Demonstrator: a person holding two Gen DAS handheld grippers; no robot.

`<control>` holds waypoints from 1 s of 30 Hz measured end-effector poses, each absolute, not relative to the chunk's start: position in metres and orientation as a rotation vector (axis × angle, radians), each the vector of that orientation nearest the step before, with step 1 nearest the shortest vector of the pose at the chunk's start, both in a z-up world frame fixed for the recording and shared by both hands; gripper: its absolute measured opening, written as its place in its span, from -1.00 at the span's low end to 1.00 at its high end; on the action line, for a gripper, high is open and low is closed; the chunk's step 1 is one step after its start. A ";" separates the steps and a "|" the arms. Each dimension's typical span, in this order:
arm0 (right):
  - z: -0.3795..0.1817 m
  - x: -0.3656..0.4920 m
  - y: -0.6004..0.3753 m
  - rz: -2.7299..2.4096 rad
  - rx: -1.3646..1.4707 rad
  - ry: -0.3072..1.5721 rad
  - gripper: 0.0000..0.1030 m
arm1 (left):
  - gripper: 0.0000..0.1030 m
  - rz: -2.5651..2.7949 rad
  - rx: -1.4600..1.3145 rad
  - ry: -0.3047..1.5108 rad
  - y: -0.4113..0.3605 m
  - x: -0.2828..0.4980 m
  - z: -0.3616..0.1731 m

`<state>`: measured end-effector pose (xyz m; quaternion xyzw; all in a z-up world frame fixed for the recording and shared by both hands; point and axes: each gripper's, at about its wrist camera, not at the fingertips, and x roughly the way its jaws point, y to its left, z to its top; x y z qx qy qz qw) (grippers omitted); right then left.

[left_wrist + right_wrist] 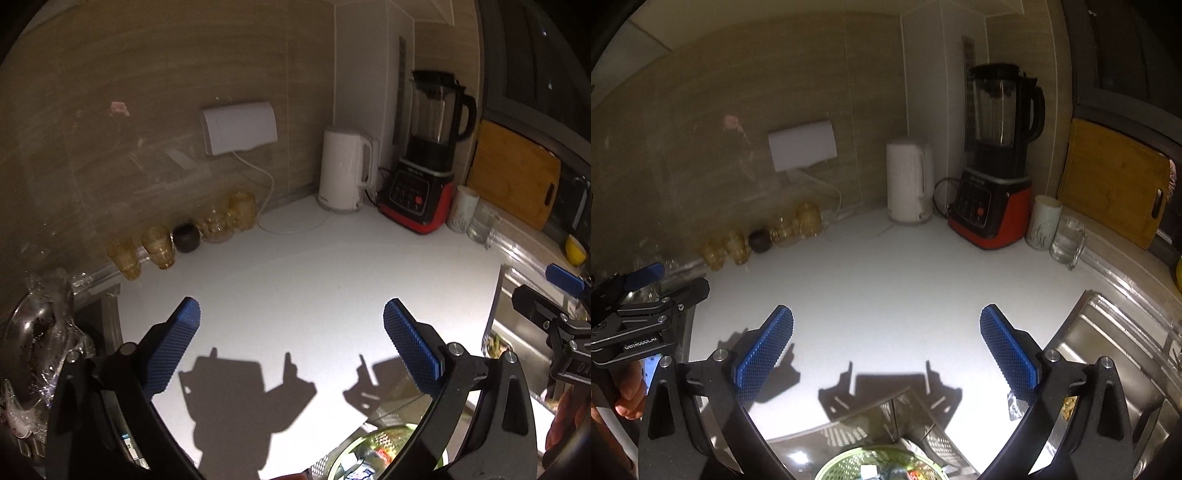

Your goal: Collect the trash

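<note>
Left tongs [291,321] and right tongs [886,325], blue knurled pads, both spread above glossy white counter [314,266].

On your left claw [646,291], seen from the right wrist camera, the white lettering "GenRobot.AI" runs along its black body. The blender [993,162] carries a brand line above its buttons, but it's too small to read.

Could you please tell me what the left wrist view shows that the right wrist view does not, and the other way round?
Only the left wrist view shows crumpled clear plastic wrap at its left edge and a yellow bowl far right. Only the right wrist view shows the steel sink basin clearly. Both share the white kettle, blender, cutting board, amber glasses, a green basket, and open grippers.
</note>
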<state>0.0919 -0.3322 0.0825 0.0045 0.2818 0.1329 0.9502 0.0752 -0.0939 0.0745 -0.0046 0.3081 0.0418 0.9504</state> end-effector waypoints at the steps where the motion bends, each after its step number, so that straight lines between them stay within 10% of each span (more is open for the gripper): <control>1: 0.086 0.092 -0.333 0.271 0.011 0.564 0.95 | 0.85 0.089 -0.010 0.620 -0.094 0.075 0.078; 30: 0.101 0.081 -0.341 0.274 0.039 0.517 0.96 | 0.85 0.125 0.014 0.592 -0.101 0.069 0.093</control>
